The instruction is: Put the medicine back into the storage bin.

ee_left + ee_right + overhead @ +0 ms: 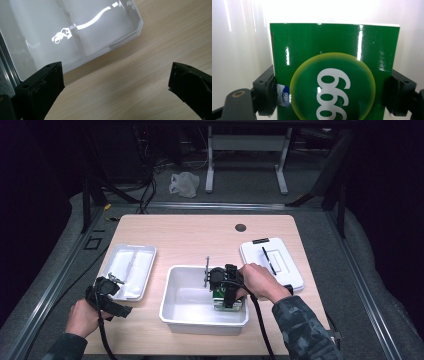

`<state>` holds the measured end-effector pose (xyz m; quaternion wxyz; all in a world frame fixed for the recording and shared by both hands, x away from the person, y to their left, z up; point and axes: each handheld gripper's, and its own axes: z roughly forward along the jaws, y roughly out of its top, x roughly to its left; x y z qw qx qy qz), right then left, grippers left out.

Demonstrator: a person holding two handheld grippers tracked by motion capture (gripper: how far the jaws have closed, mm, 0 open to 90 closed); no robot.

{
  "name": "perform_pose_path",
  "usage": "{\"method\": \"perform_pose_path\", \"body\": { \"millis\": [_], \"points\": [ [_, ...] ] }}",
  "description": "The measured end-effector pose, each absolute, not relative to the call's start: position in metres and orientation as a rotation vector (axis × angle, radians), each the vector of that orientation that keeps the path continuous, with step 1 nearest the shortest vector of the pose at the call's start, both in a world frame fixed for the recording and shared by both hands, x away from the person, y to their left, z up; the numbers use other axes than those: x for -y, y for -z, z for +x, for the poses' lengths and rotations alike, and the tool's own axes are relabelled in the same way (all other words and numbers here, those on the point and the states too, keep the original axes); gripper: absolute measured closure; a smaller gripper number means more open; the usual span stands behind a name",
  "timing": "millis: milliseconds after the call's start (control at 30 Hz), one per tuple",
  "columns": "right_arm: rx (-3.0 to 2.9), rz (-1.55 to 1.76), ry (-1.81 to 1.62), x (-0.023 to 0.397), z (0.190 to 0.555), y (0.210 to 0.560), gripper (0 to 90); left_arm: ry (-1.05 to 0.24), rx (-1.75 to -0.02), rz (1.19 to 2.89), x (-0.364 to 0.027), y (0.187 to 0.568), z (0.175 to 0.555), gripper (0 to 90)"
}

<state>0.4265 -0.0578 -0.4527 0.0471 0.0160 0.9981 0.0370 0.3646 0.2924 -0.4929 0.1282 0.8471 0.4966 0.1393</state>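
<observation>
A glossy green box point(334, 72) with a yellow-ringed circle and white digits stands between the jaws of my right gripper point(332, 95), whose pads press on both of its sides. From above, that right gripper point(226, 292) reaches down into the white bin point(172, 312) at its right end, with the green box point(218, 296) just under it. At the table's left front edge my left gripper point(102, 292) stays still. Its jaws point(117, 85) stand wide open over bare wood, beside a shallow clear tray point(62, 30).
The clear two-part tray point(129, 270) lies left of the bin. A white lid point(272, 262) with a black handle rests at the right of the table. A round hole point(240, 227) sits near the table's far edge.
</observation>
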Motion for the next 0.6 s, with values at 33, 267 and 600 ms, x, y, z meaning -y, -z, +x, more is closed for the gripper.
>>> {"method": "perform_pose_path", "body": {
  "millis": [33, 267, 600],
  "points": [
    [-3.044, 0.050, -0.111, 0.058, 0.427, 0.454, 16.8, -0.405, -1.444, 2.464, -0.292, 0.493, 0.365, 0.1],
    [-3.044, 0.027, -0.106, 0.057, 0.428, 0.461, 16.6, -0.410, -1.442, 2.460, -0.293, 0.493, 0.364, 0.1],
    [-3.048, 0.014, -0.092, 0.056, 0.431, 0.469, 15.9, -0.414, -1.437, 2.459, -0.292, 0.492, 0.364, 0.0]
  ]
}}
